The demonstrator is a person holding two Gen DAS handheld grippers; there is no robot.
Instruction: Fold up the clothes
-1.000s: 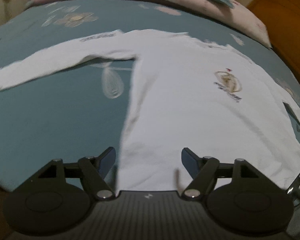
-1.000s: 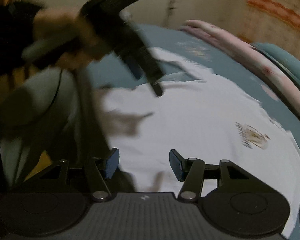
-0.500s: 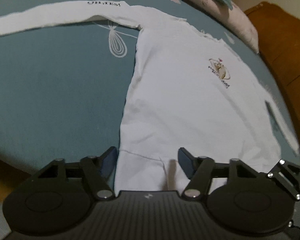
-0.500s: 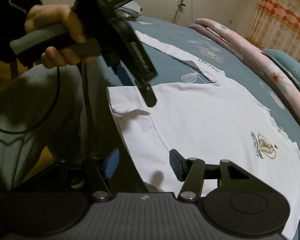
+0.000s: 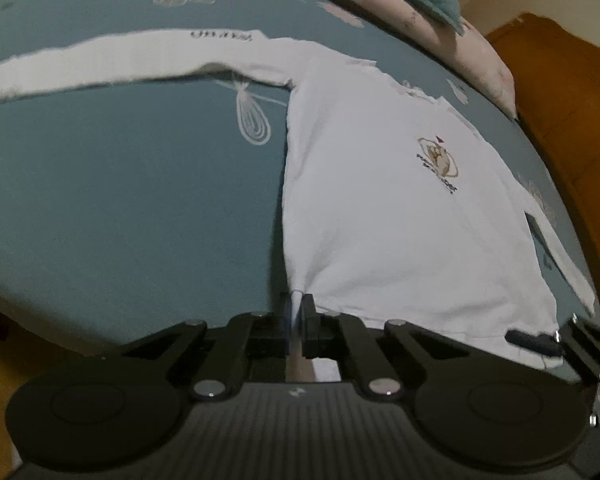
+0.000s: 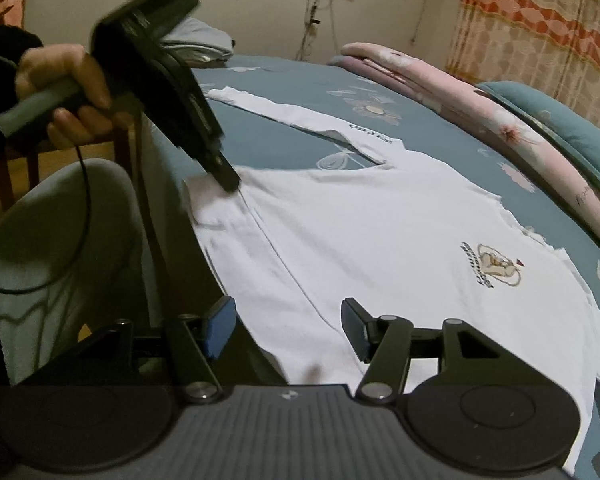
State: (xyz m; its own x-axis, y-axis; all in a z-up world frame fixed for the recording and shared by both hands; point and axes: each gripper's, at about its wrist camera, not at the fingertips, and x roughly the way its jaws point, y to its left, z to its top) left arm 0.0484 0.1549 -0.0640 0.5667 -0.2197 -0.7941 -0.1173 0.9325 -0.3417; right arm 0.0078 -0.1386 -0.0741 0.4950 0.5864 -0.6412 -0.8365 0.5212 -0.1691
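A white long-sleeved shirt (image 5: 380,208) with a small chest logo (image 5: 438,162) lies flat on a teal bedsheet (image 5: 120,208), one sleeve stretched out to the left. My left gripper (image 5: 296,308) is shut on the shirt's bottom left hem corner. In the right wrist view the same shirt (image 6: 380,248) spreads ahead, and the left gripper (image 6: 230,180) pinches the hem corner at the bed's near edge. My right gripper (image 6: 288,328) is open over the bottom hem, its fingers astride the bed's edge, holding nothing.
Folded pink bedding (image 6: 440,80) and a teal pillow (image 6: 560,128) lie along the far side of the bed. A wooden headboard (image 5: 572,120) stands at the right. The person's hand (image 6: 64,88) and grey-trousered leg (image 6: 52,240) are at the left, off the bed.
My left gripper has closed on the shirt's hem corner; it was open half a second ago. My right gripper stays open above the hem.
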